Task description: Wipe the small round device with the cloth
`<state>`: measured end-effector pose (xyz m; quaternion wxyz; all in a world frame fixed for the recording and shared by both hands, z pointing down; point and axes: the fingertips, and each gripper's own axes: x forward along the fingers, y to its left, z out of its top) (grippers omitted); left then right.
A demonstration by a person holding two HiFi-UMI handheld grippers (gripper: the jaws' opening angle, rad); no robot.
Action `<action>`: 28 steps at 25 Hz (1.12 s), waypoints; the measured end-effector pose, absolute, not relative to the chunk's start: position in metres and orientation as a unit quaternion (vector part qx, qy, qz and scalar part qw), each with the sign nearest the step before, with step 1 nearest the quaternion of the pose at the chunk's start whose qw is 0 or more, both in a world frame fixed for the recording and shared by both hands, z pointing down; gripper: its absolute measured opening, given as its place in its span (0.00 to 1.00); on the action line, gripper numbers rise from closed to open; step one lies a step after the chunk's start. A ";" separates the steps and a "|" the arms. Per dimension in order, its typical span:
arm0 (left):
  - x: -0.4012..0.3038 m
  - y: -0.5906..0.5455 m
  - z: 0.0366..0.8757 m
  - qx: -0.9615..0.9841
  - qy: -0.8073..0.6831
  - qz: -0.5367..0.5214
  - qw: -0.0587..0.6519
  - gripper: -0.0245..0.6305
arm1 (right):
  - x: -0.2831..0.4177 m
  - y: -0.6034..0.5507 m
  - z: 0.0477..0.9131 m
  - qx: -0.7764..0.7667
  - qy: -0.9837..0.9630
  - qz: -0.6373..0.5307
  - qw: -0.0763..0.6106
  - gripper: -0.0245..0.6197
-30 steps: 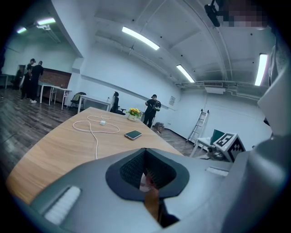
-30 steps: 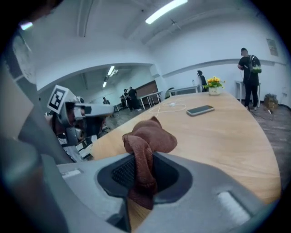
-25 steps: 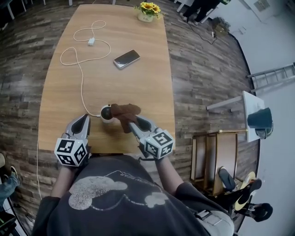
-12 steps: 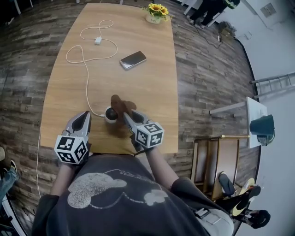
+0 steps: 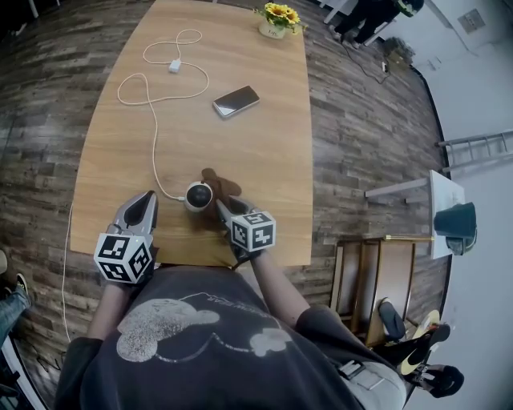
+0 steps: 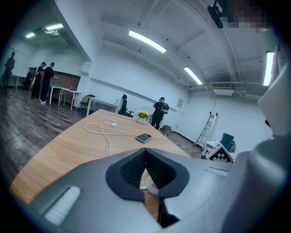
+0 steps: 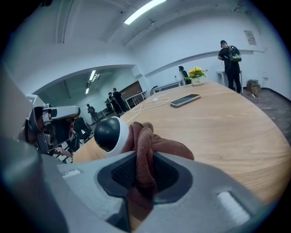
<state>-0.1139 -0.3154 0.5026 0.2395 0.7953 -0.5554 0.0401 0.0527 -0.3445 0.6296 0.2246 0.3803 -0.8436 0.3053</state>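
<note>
From where I stand the wipe looks under way but not finished: the right tongs (image 7: 144,175) are clamped on a bunched brown cloth (image 7: 150,145), and that cloth lies pressed against the right and far side of the small round device (image 5: 198,194). The device sits toward the near edge of the bench (image 5: 264,120), between the two tongs, with a white cable (image 5: 152,120) running from its left side off to the far end. Its dark dome and left face show bare of cloth, so I would judge those parts are left to rub. The left tongs (image 6: 145,175) rest just left of the device with their tips together on nothing, apart from it. A phone (image 5: 236,102) and a flower pot (image 5: 276,20) lie well beyond, toward the far end
</note>
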 end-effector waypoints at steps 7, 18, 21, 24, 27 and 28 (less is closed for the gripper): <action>-0.119 -0.319 0.501 0.796 -0.555 0.034 0.241 0.07 | 0.063 -0.376 0.564 0.361 -0.884 0.224 0.194 0.15; -0.132 -0.319 0.502 0.788 -0.566 0.034 0.242 0.07 | 0.003 -0.388 0.552 0.146 -0.935 0.147 0.288 0.15; -0.135 -0.318 0.503 0.784 -0.571 0.033 0.244 0.07 | 0.002 -0.392 0.568 0.144 -0.928 0.158 0.304 0.15; -0.138 -0.315 0.507 0.780 -0.574 0.036 0.248 0.07 | 0.003 -0.396 0.582 0.151 -0.922 0.173 0.311 0.15; -0.140 -0.313 0.510 0.777 -0.576 0.037 0.251 0.07 | 0.009 -0.396 0.601 0.161 -0.911 0.180 0.334 0.15; -0.139 -0.312 0.511 0.776 -0.576 0.038 0.252 0.07 | 0.012 -0.395 0.609 0.164 -0.906 0.180 0.345 0.15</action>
